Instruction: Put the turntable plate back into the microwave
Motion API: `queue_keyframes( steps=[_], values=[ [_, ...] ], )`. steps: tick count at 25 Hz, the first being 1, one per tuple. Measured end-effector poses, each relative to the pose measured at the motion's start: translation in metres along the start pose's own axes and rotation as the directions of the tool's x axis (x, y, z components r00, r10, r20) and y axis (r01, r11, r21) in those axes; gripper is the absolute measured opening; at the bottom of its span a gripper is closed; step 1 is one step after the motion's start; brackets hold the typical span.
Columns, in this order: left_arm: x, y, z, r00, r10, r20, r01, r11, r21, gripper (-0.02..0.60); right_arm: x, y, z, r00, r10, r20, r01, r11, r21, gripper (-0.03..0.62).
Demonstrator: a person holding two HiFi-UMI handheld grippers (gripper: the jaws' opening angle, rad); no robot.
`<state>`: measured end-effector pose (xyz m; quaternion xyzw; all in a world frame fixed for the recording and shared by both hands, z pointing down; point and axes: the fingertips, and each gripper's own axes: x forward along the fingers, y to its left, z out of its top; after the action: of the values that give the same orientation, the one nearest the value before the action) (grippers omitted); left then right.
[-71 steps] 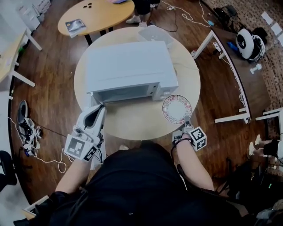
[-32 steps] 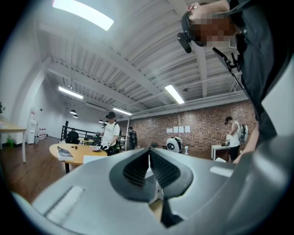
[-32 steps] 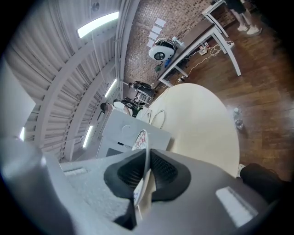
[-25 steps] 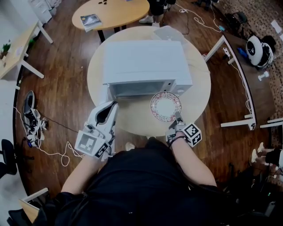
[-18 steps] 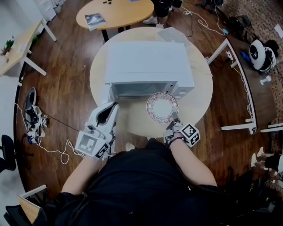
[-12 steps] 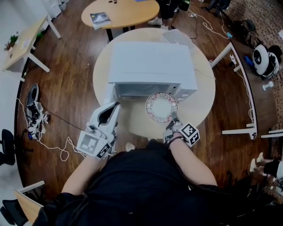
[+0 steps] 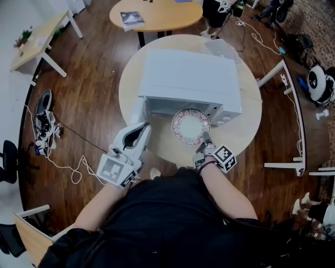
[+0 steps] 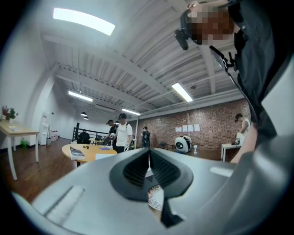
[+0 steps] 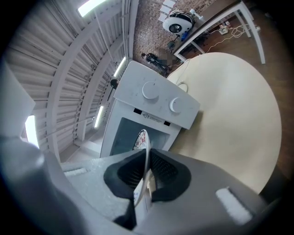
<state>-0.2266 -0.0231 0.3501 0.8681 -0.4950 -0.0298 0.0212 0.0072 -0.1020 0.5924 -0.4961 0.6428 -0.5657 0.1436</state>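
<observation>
Round white, red-rimmed turntable plate (image 7: 191, 126) is clamped at its near edge in my right gripper's (image 7: 205, 140) jaws (just before the boxy white microwave's (image 7: 191, 78) front). My left gripper's (image 7: 137, 135) jaws are together, empty.

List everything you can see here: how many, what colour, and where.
White boxy microwave: one, white, middle of the round table.
Round beige table: one, beige, under the microwave.
Round plate with patterned rim: one, white centre, in front of the microwave.
Clear plastic box: one, clear, behind the microwave.
Oval wooden table: one, tan, far side.
Booklet: one, dark, on the oval table.
Shoes: several, dark and light, on the floor at left.
Left gripper: grey-white, shut, empty, at the table's left edge.
Right gripper: shut on the plate's near rim.
</observation>
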Motion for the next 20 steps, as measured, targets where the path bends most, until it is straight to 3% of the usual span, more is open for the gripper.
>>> queue_keyframes(
  steps=[8,15,20],
  values=[
    [-0.012,0.009,-0.009,1.000,-0.018,-0.010,0.018,1.000,0.021,0.005,0.026,0.016,-0.029,0.998,0.045,-0.038,-0.046,0.999,-0.020,0.020],
    [0.000,0.007,-0.014,0.999,-0.040,-0.028,0.039,0.999,-0.024,0.005,0.023,0.019,-0.035,0.997,0.027,-0.072,-0.027,1.000,-0.006,0.020],
    [0.006,0.007,-0.009,0.999,-0.011,-0.031,0.011,1.000,-0.016,0.005,0.035,0.016,-0.037,0.993,0.030,-0.110,-0.032,0.999,-0.014,0.020]
  ],
)
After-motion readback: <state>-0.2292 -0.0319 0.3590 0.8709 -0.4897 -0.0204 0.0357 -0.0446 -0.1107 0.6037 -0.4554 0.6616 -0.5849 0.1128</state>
